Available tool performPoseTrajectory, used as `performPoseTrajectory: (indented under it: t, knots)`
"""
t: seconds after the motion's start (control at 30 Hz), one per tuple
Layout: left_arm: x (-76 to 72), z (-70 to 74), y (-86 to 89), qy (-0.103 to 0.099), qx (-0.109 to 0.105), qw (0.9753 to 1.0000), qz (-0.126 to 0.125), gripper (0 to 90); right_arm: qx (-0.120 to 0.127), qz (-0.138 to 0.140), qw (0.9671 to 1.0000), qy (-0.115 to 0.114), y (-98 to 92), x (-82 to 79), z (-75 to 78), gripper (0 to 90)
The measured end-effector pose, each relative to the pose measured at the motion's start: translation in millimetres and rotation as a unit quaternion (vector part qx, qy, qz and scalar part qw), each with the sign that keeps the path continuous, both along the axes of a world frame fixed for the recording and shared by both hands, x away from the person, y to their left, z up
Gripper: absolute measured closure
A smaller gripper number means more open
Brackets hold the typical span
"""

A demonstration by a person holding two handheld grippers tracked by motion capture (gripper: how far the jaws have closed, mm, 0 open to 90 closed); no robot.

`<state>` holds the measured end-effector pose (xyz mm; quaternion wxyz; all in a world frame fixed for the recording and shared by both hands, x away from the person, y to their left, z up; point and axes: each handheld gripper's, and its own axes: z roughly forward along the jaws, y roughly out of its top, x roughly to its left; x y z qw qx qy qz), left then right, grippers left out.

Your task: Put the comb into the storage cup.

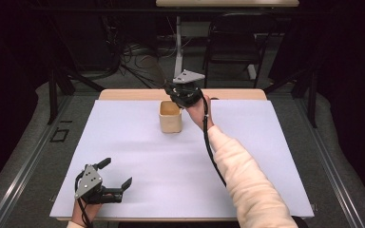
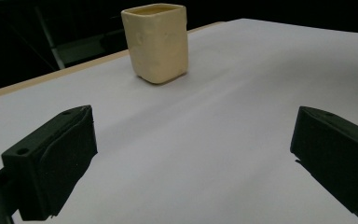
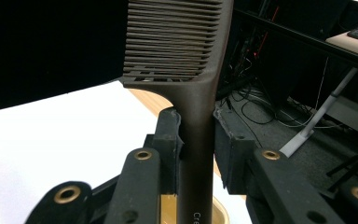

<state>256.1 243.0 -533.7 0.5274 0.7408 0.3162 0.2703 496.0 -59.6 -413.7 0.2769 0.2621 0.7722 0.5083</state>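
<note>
Dark brown comb (image 3: 193, 93), handle clamped between the jaws of the right gripper (image 3: 198, 140); teeth end up and away from the camera, handle running down past the jaws toward the rim of a cream-yellow cup (image 3: 223, 215) seen just below. Printed lettering on the lower handle, too cropped to read. In the high view the right gripper (image 1: 184, 92) is held just above and behind the cup (image 1: 170, 116), at the cup's far right edge; the comb itself cannot be made out there. Cup stands upright on the white sheet (image 1: 138, 152) covering the table, near the far edge, roughly centre. Cup is squarish with rounded corners, open top. Right forearm in a pale cream sleeve (image 1: 247, 180) reaches in diagonally, cable trailing along it. Left gripper (image 1: 116, 178) rests at the near left corner of the sheet, well apart from the cup, jaws spread wide with nothing between them; its own view looks across bare sheet to the cup (image 2: 157, 42).
</note>
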Motion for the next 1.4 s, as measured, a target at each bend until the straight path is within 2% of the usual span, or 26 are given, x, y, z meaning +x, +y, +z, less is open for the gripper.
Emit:
performPoseTrajectory:
  t: [1.4]
  knots:
    - [-0.1, 0.2, 0.1, -0.002, 0.0, 1.0, -0.001, 0.5, 0.027, 0.004, 0.9996, -0.006, 13.4, 2.5, -8.0, 71.9]
